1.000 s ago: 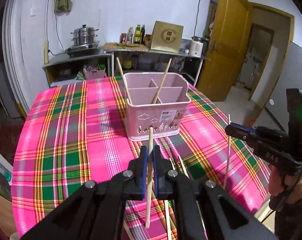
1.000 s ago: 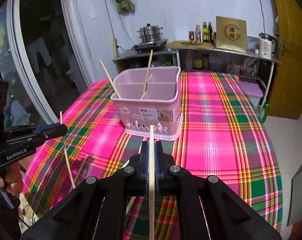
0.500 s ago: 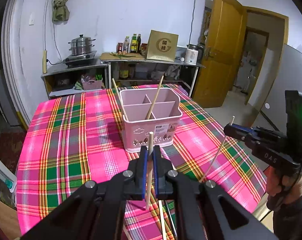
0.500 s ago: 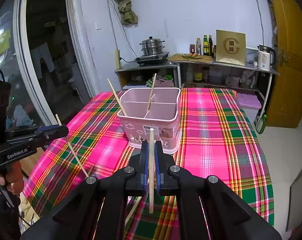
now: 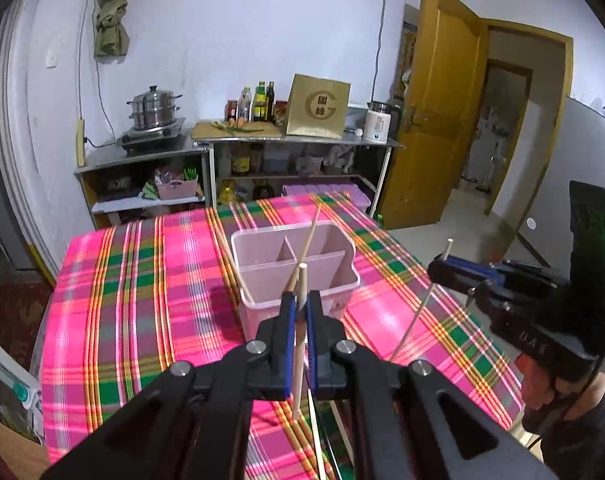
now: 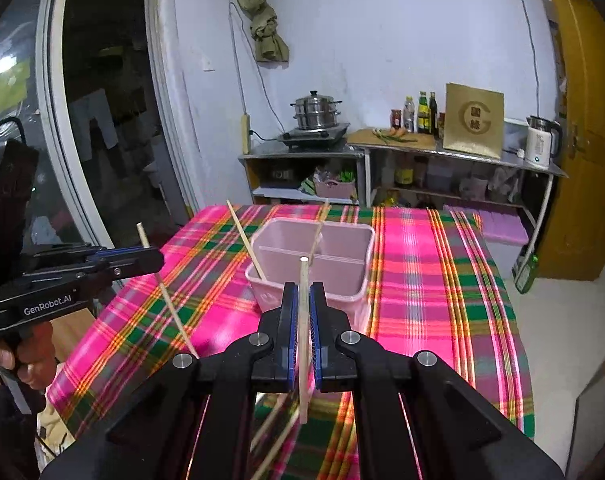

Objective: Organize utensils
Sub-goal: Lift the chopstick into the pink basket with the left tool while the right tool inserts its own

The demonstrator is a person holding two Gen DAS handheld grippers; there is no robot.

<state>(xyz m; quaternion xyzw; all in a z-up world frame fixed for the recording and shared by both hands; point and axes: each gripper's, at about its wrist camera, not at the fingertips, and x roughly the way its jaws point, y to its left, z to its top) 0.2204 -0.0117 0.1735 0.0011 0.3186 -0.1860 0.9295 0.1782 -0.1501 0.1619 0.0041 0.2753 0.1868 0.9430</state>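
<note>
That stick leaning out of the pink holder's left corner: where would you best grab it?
Probably grip the leaning chopstick on its bare upper part, above the rim of the pink holder, coming down from above, a finger each side. It is thin and tilted, and its lower end is walled in.

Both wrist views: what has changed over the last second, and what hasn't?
Both grippers rose off the plaid table, each carrying its chopstick clear of the cloth. The left gripper stays shut on its chopstick, the right gripper on its chopstick. The pink caddy and its two chopsticks stayed put.
</note>
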